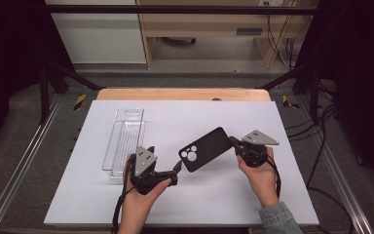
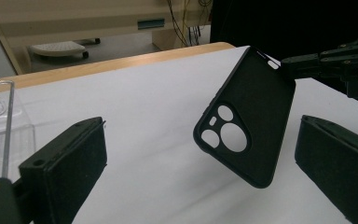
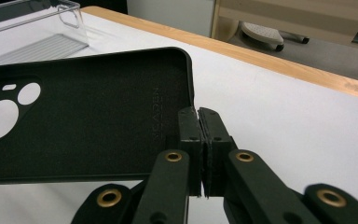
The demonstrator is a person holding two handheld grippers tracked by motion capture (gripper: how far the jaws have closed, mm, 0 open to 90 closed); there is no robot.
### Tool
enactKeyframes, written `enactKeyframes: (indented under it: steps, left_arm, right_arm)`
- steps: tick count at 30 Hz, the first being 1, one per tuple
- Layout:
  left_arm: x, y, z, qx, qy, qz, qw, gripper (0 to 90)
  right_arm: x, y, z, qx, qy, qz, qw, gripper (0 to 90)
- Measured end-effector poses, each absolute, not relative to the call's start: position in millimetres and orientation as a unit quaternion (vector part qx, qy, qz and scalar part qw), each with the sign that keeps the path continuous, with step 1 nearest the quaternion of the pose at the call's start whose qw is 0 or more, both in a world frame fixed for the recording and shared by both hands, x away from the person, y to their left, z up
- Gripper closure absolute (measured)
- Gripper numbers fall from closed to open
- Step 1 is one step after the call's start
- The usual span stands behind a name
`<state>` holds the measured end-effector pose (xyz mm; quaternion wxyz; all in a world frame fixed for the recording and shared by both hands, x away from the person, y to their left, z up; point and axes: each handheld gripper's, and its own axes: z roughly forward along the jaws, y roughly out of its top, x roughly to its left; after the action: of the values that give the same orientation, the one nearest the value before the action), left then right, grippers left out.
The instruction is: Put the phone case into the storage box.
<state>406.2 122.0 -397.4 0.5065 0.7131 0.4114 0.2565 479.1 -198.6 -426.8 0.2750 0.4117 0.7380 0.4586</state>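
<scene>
A black phone case [image 1: 205, 148] with round camera holes hangs tilted above the white mat. My right gripper [image 1: 233, 142] is shut on the rim of its upper right corner. In the right gripper view the jaws [image 3: 199, 114] pinch the case [image 3: 84, 121] at its corner, and the soft inner lining faces the camera. My left gripper [image 1: 168, 161] is open, just left of the case's camera-hole end and apart from it. In the left gripper view the case [image 2: 251, 121] floats ahead between the wide jaws of the left gripper [image 2: 203, 140], and the right gripper [image 2: 303, 63] holds the top of the case.
A clear plastic tray [image 1: 124, 139] lies lengthwise on the left of the white mat [image 1: 185, 204], close behind my left hand. The wooden table edge [image 1: 182, 93] runs along the far side. Shelving and cables stand beyond it.
</scene>
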Motion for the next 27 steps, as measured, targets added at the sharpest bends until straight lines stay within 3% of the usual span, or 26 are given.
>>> enactKeyframes:
  steps: [17,27]
  left_arm:
    - [416.5,106.7,-415.9,0.709,0.435,0.208,0.515,4.6]
    - [425.0,93.1,-432.2,0.706,0.456,0.161,0.518,20.1]
  right_arm:
    - [476.4,-196.6,-408.2,0.390,0.751,0.435,0.308,89.0]
    - [470.7,-196.3,-400.5,0.379,0.752,0.431,0.324,89.0]
